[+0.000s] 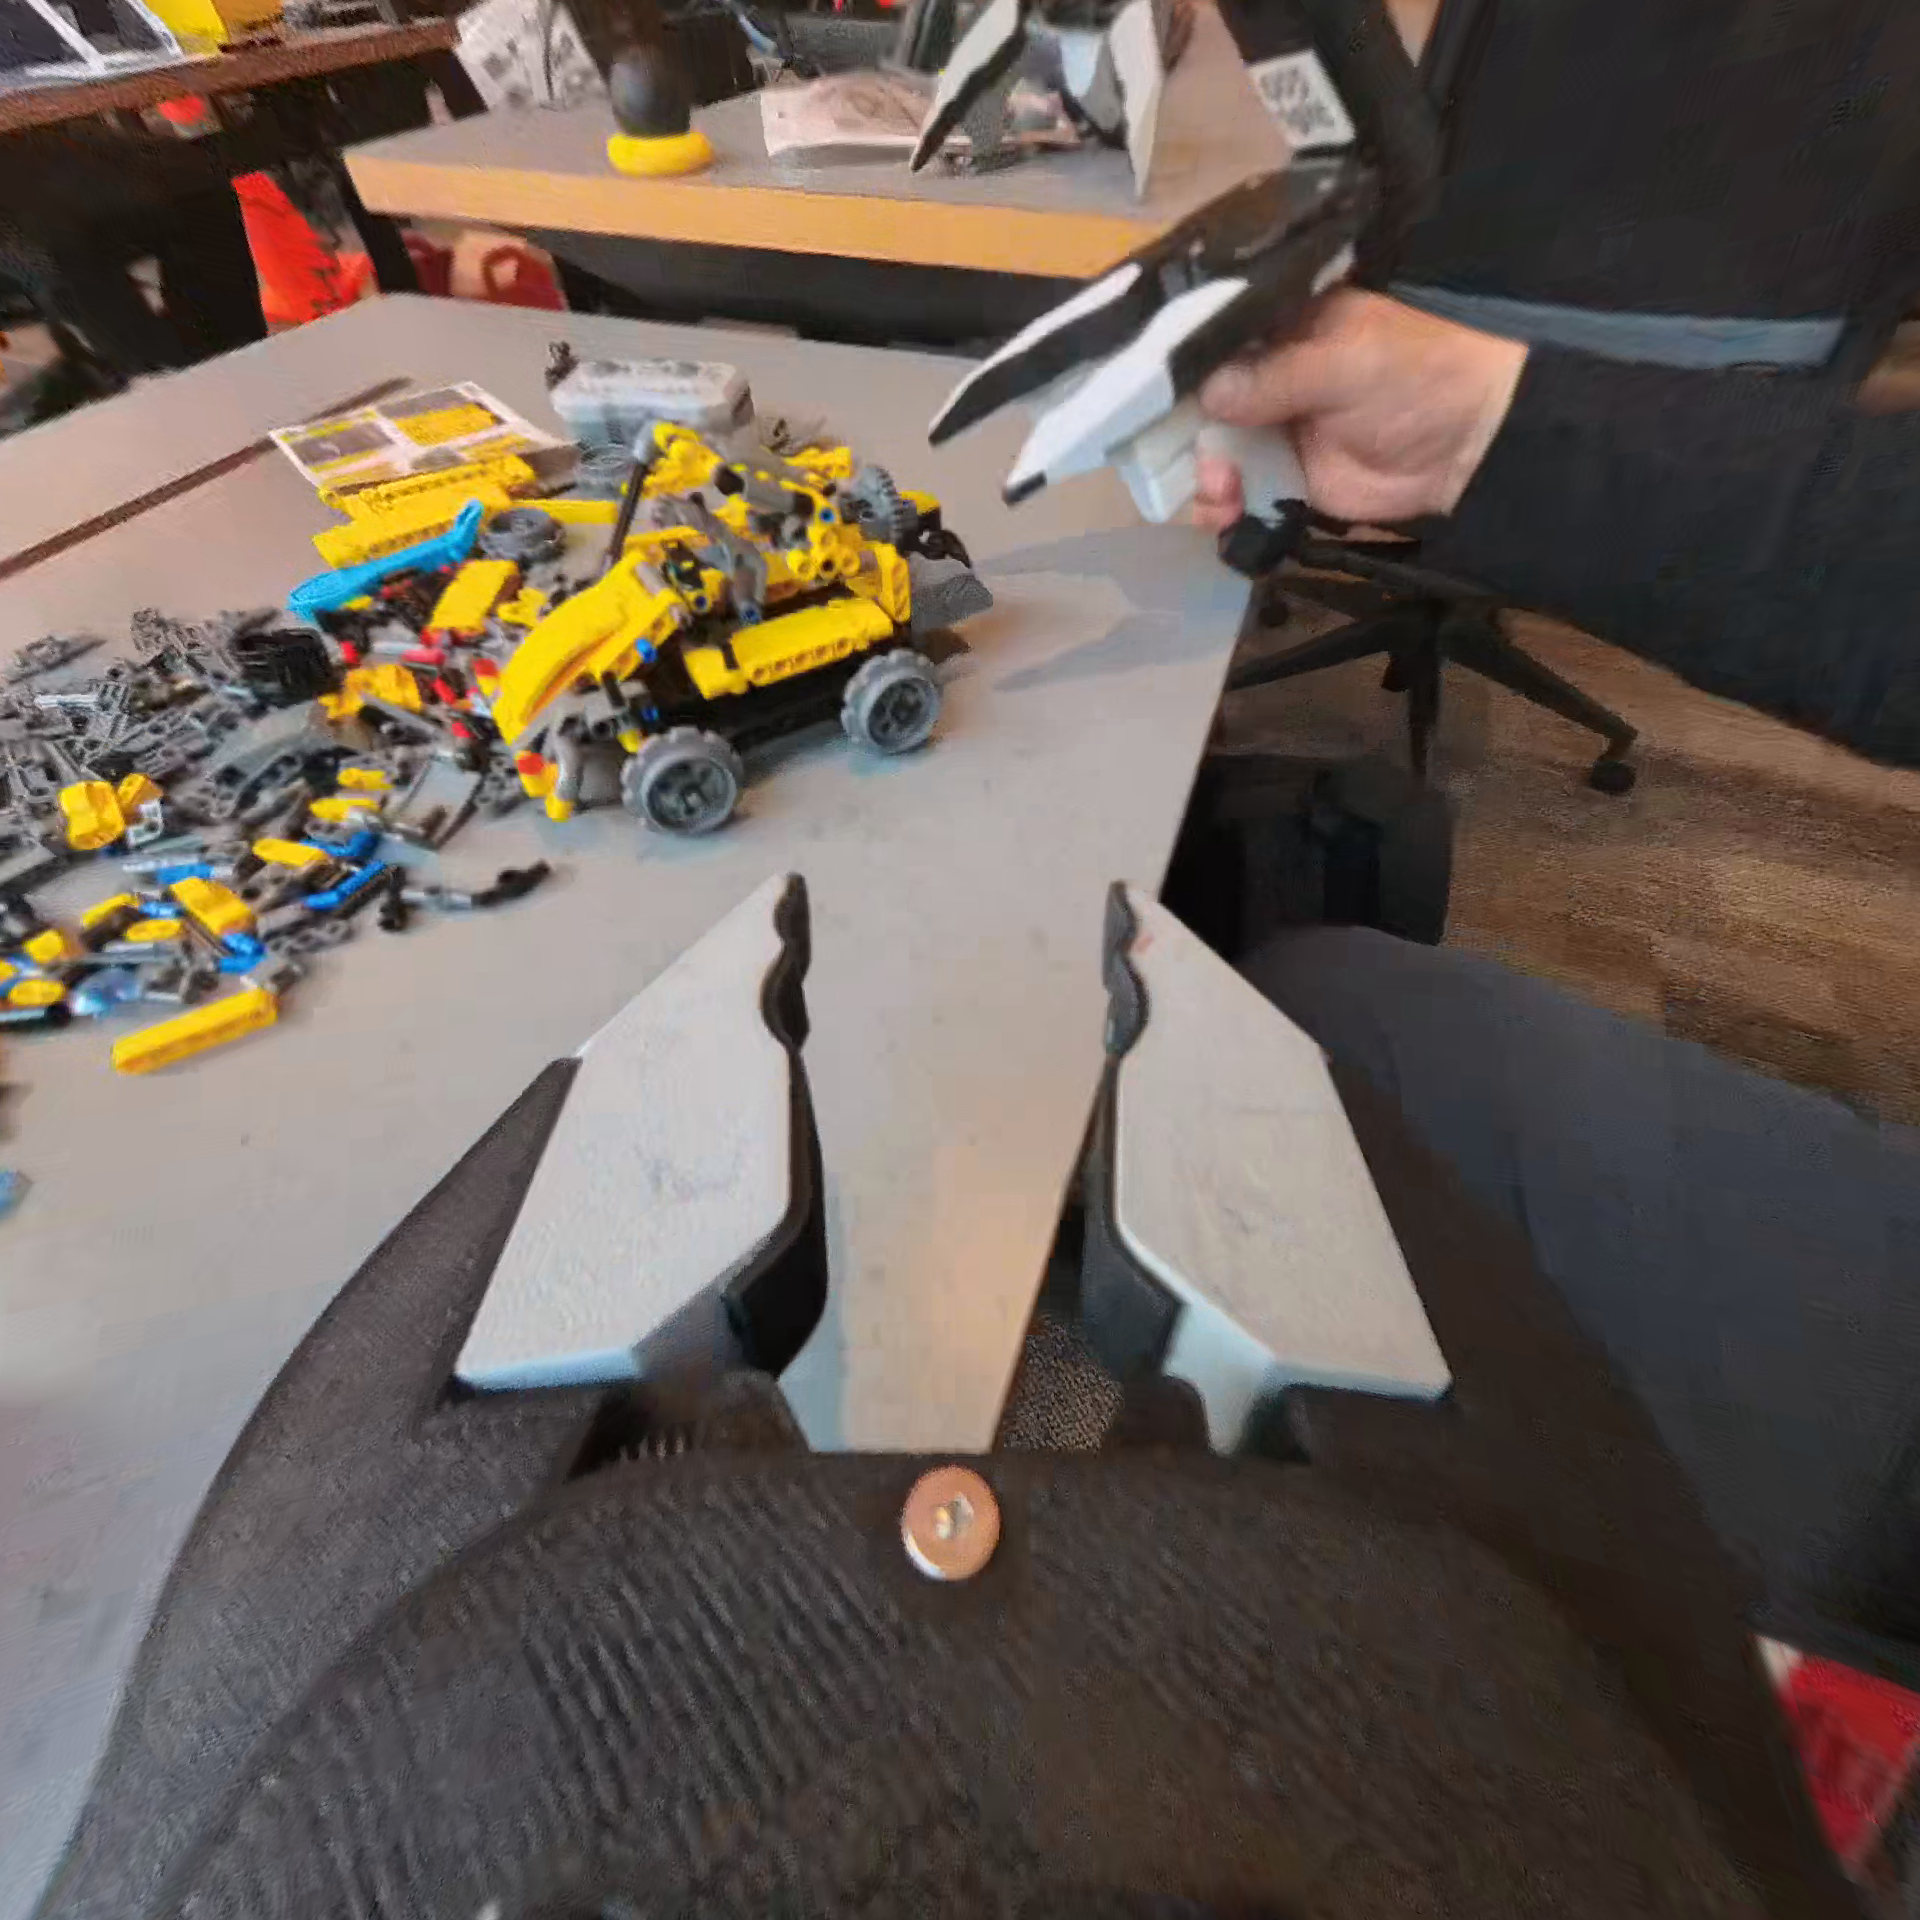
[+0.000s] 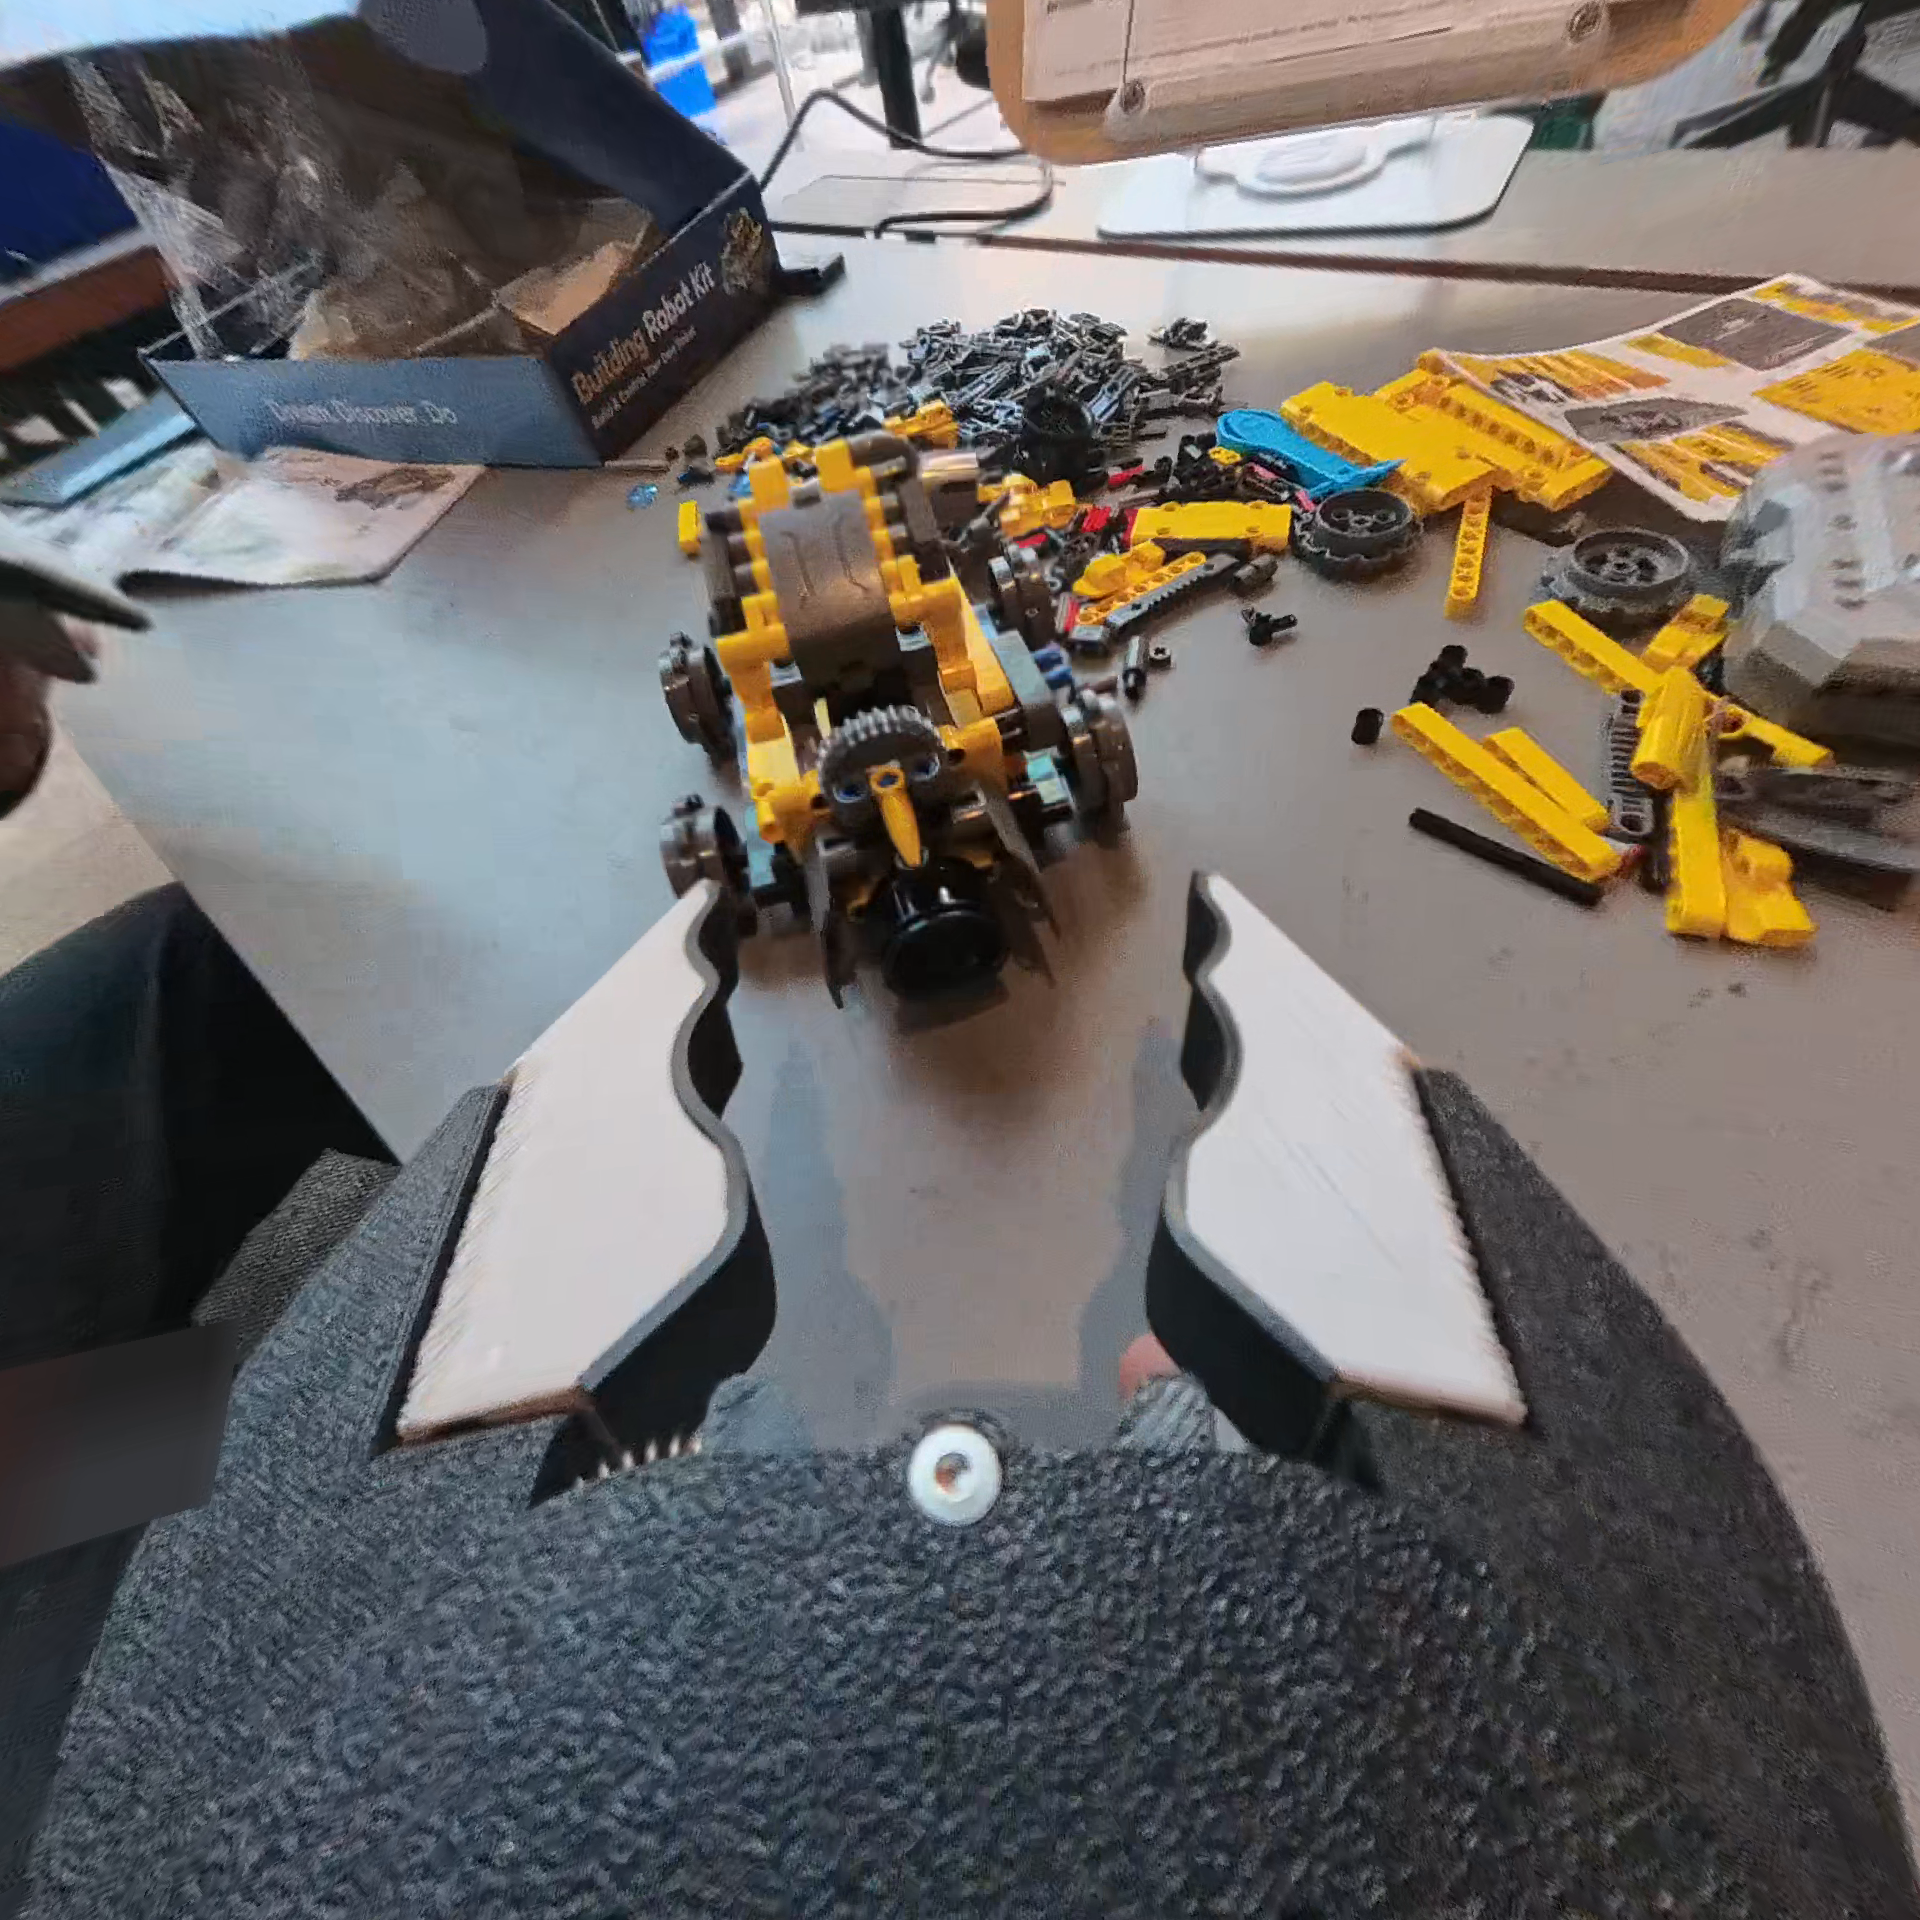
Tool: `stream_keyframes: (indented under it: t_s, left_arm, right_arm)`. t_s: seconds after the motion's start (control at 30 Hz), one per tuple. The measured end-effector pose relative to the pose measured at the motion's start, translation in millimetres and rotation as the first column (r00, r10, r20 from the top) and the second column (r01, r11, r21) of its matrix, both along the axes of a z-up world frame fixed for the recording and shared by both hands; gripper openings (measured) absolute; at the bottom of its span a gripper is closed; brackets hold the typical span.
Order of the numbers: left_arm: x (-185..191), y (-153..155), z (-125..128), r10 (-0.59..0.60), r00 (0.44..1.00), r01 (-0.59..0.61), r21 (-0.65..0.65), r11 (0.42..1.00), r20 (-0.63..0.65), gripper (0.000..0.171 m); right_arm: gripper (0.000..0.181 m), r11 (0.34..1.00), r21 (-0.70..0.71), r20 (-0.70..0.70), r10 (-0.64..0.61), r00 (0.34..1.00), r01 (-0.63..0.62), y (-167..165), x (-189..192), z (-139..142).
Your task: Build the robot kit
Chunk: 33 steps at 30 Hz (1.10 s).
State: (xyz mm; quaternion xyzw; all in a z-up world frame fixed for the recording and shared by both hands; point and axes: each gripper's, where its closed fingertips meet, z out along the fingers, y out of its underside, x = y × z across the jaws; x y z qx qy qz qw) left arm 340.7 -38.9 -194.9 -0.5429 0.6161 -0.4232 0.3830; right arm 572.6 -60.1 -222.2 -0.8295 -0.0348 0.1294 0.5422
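The left gripper hangs over the near edge of the grey bench with its jaws wide and nothing between them. Ahead of it and to its left lies a spread of loose building pieces, grey, black, yellow and blue, too many and too tangled to count. Just beyond them, ahead and slightly left of the fingertips, stands a half-built toy vehicle: yellow beams on a black frame, grey gears on top, and two grey wheels showing on its near side. Behind it lie a printed sheet and a grey block-shaped unit. Farther off to the right, a hand holds the right gripper above the bench edge.

In the right wrist view the right gripper is also spread wide and holds nothing. The toy vehicle stands directly ahead, its black front hub close to the fingertips and roughly centred on the gap between them; the left fingertip is just beside a front wheel, though contact cannot be told. Four wheels show here, two on each side. Ahead and to the left sits one open dark blue box. To the right of the vehicle lie more loose pieces, among them yellow beams, two separate grey wheels and one blue curved piece.
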Motion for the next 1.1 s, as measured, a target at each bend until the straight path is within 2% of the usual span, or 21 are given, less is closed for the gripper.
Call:
stream_keyframes:
  t_s: [0.07,0.17,0.23,0.3,0.33,0.37,0.4,0.47,0.57,0.7,0.77,0.83,0.97,1.1]
  left_arm:
    - [39,12,-1,0.022,0.997,-0.021,0.011,1.0,-0.069,0.066]
    - [84,21,-22,0.021,0.988,-0.027,-0.04,0.999,-0.151,0.067]
    - [100,21,-40,0.008,0.978,-0.027,-0.085,0.996,-0.21,0.067]
    - [107,14,-51,-0.012,0.971,-0.02,-0.129,0.991,-0.24,0.066]
    - [107,10,-55,-0.017,0.969,-0.018,-0.14,0.99,-0.248,0.066]
    - [104,9,-57,-0.004,0.967,-0.031,-0.132,0.991,-0.254,0.069]
    - [97,6,-57,-0.006,0.966,-0.028,-0.124,0.992,-0.259,0.068]
    - [79,6,-58,0.009,0.963,-0.035,-0.092,0.995,-0.268,0.069]
    - [54,12,-65,0.053,0.96,-0.063,-0.028,0.998,-0.276,0.066]
    - [46,11,-71,0.061,0.951,-0.072,-0.028,0.997,-0.302,0.065]
    - [47,10,-75,0.05,0.944,-0.066,-0.037,0.997,-0.327,0.064]
    - [46,8,-78,0.026,0.937,-0.055,-0.074,0.996,-0.347,0.068]
    - [46,0,-77,-0.053,0.937,-0.002,-0.157,0.988,-0.345,0.062]
    - [47,-8,-73,-0.136,0.936,0.049,-0.262,0.964,-0.325,0.059]
  right_arm:
    - [0.091,0.997,-0.068,-0.007,0.033,0.999,-0.034,6,-4,-16]
    - [0.084,0.985,-0.1,-0.021,0.141,0.99,-0.142,10,-30,-17]
    - [0.085,0.981,-0.123,0.049,0.155,0.987,-0.148,10,-37,-21]
    - [0.067,0.974,-0.122,0.073,0.203,0.976,-0.193,2,-50,-21]
    - [0.048,0.952,-0.099,0.021,0.293,0.956,-0.289,-7,-73,-16]
    - [0.045,0.914,-0.064,-0.039,0.398,0.917,-0.4,-20,-102,-7]
    - [0.037,0.881,-0.049,-0.033,0.469,0.882,-0.47,-33,-122,-3]
    - [0.036,0.909,-0.049,0.116,0.416,0.902,-0.414,-43,-126,-5]
    - [0.038,0.968,0.03,0.122,0.245,0.962,-0.25,-48,-106,1]
    - [0.072,0.995,-0.07,0.127,0.078,0.989,-0.07,-37,-79,-22]
    - [0.079,0.995,-0.104,0.143,0.016,0.99,-0.001,-28,-74,-30]
    - [0.088,0.996,-0.09,0.132,-0.005,0.991,0.017,-17,-79,-27]
    - [0.098,0.993,-0.112,0.151,-0.021,0.988,0.038,8,-76,-32]
    - [0.088,0.978,-0.175,0.103,0.135,0.986,-0.115,12,-95,-41]
